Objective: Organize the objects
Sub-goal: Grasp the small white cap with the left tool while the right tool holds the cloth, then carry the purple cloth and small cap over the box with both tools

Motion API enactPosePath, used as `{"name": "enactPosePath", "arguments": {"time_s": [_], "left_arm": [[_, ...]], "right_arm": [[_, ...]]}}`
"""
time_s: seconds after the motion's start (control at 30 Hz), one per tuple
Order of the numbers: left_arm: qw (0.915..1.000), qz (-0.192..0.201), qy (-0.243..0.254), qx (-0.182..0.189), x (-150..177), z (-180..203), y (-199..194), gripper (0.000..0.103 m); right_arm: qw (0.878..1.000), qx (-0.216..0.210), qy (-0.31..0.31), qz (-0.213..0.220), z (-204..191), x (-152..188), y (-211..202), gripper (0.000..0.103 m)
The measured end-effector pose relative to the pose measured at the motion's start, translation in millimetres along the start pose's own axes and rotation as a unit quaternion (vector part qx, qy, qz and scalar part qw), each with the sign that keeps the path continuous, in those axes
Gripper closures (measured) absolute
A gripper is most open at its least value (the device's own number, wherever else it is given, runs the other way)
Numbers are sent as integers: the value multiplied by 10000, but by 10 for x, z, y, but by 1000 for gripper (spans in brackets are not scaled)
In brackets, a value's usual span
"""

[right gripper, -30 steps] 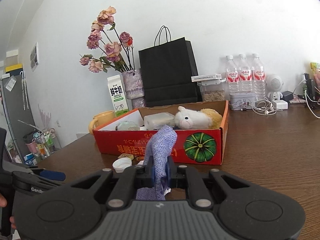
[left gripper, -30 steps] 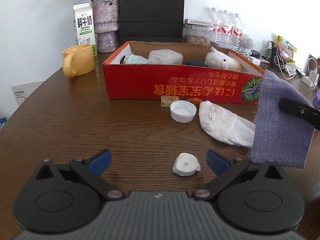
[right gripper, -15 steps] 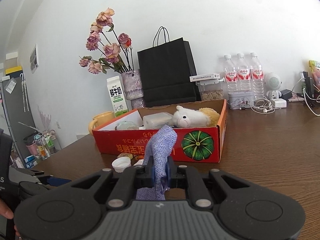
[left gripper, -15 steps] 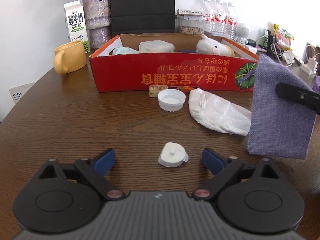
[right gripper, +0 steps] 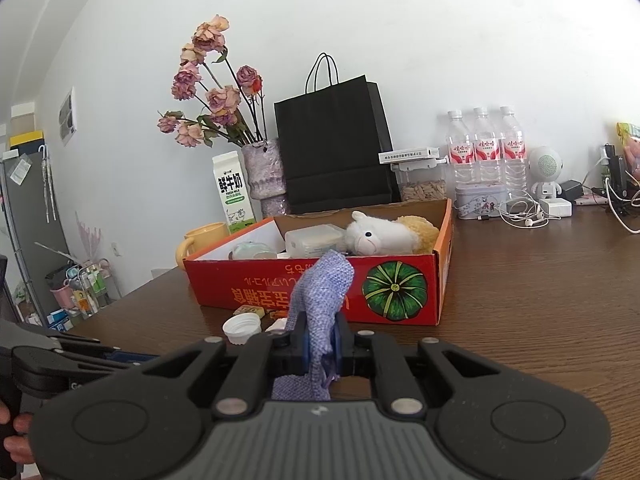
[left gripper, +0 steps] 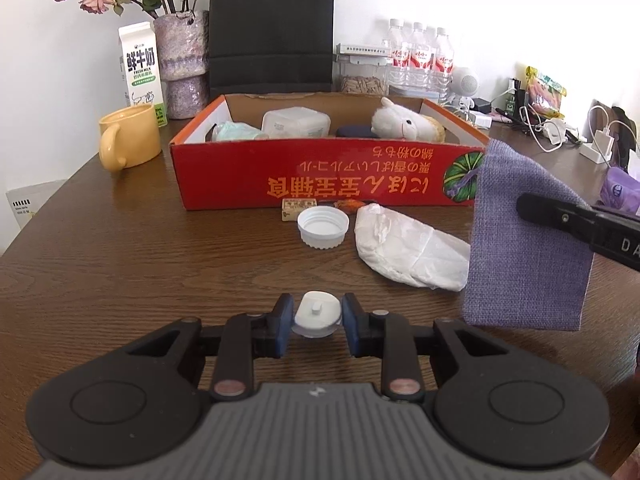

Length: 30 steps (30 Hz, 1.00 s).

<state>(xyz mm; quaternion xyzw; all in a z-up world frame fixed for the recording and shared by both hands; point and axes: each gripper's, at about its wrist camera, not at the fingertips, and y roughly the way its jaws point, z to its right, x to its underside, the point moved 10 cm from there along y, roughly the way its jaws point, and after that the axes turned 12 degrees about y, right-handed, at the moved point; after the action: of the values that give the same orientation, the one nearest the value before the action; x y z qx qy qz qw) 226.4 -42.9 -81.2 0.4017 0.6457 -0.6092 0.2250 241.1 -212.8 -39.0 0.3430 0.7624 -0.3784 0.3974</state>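
A small white cap (left gripper: 317, 314) lies on the brown table (left gripper: 120, 264), right in front of the left wrist camera. My left gripper (left gripper: 317, 320) is closing on it, and both blue pads touch its sides. My right gripper (right gripper: 322, 340) is shut on a purple cloth pouch (right gripper: 324, 280), which hangs above the table at the right of the left wrist view (left gripper: 524, 248). Behind stands the open red cardboard box (left gripper: 320, 176) holding a plush toy (left gripper: 404, 122), a white plastic container (left gripper: 296, 122) and other items.
A wide white lid (left gripper: 323, 226), a crumpled white bag (left gripper: 408, 246) and a small tan block (left gripper: 299, 208) lie in front of the box. A yellow mug (left gripper: 128, 136), milk carton (left gripper: 141, 68), vase, black bag (left gripper: 272, 28), bottles and cables line the back.
The left jaws have gone from wide open to closed around the small white cap. The right gripper with the purple pouch has kept still.
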Motion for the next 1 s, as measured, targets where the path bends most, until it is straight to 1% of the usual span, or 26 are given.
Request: {"name": "enactPosePath", "arguments": {"time_s": [0.27, 0.47, 0.77, 1.0], "left_arm": [[9996, 276, -10, -40, -190, -69, -123, 76], [9987, 514, -32, -58, -383, -133, -175, 76], [9965, 815, -156, -69, -742, -295, -117, 76], [9940, 1058, -274, -89, -1056, -459, -12, 76]], "right_arm": [[10000, -55, 13, 75, -60, -88, -21, 93], [9997, -187, -51, 146, -220, -219, 39, 93], [9984, -395, -248, 311, -502, -519, 260, 93], [9972, -482, -425, 383, -660, -778, 545, 93]]}}
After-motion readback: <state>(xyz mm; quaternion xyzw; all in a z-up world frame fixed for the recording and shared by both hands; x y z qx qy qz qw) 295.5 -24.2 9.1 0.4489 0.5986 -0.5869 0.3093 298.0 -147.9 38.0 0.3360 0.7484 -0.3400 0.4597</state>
